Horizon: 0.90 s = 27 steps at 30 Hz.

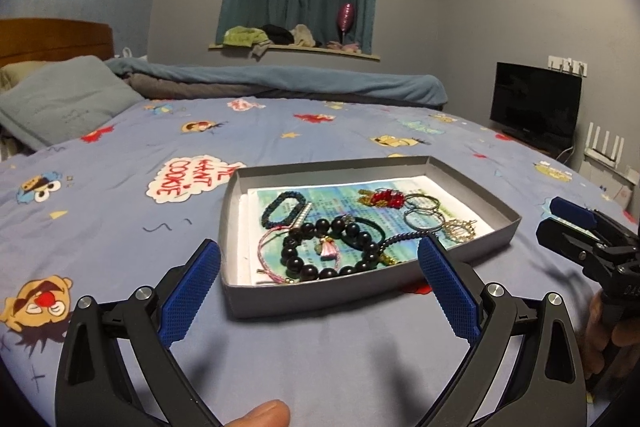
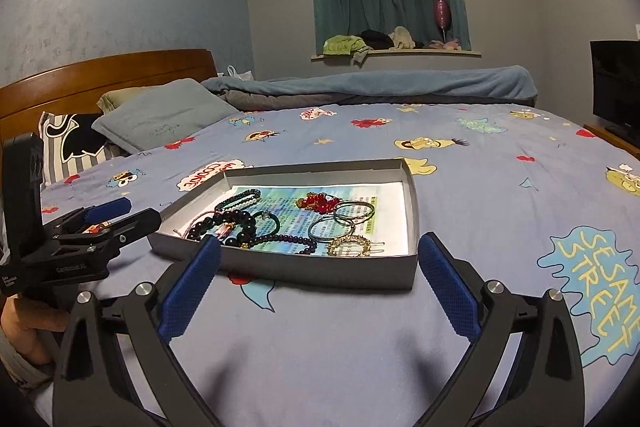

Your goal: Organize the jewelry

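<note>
In the left wrist view, a grey box (image 1: 476, 227) was seen lying on the bed (image 1: 120, 227), with a printed paper (image 1: 400, 187) spread flat inside it. All the jewelry that could be seen was lying in that box. A black bead bracelet (image 1: 332, 251) was placed near the front wall, with a pink cord bracelet (image 1: 266, 247) touching it. A dark braided bracelet (image 1: 280, 209) was seen further back. Red beads (image 1: 382, 197) and thin metal rings (image 1: 422, 213) were seen toward the right side, and a gold hair clip (image 1: 460, 231) just in front of them. Some pieces were lying over each other, so no neat rows were made.

No jewelry was seen loose on the sheet. Two stories could be fitted by this: the pieces had been gathered into the box and the job was nearly over, or the tangle was waiting to be sorted. It could not be told which.

The left gripper (image 1: 320, 291) was held wide apart just in front of the box, and nothing was held in it. The right gripper (image 2: 320, 291) was spread wide too and nothing was carried by it.
</note>
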Motion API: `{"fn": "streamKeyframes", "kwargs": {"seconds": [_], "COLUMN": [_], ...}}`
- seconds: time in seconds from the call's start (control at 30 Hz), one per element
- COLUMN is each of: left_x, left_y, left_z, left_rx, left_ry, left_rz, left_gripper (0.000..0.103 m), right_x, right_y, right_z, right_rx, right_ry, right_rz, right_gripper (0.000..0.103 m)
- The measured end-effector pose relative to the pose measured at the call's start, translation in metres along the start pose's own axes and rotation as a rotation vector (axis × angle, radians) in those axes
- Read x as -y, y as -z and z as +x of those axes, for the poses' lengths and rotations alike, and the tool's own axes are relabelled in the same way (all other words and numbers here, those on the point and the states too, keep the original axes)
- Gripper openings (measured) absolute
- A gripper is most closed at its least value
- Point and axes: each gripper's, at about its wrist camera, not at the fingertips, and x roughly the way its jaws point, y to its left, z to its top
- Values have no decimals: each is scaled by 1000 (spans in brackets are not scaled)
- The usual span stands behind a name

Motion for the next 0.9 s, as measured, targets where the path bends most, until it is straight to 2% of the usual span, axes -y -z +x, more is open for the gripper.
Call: {"fn": "streamKeyframes", "kwargs": {"seconds": [0.9], "left_x": [-5], "left_y": [1], "left_z": [-5], "left_rx": [15], "left_ry": [-5], "left_rz": [-12], "left_gripper": [98], "right_x": [-6], "right_y": [1], "right_z": [-1], "right_rx": [9], "right_ry": [3], "right_rz": [-30], "right_gripper": [97]}}
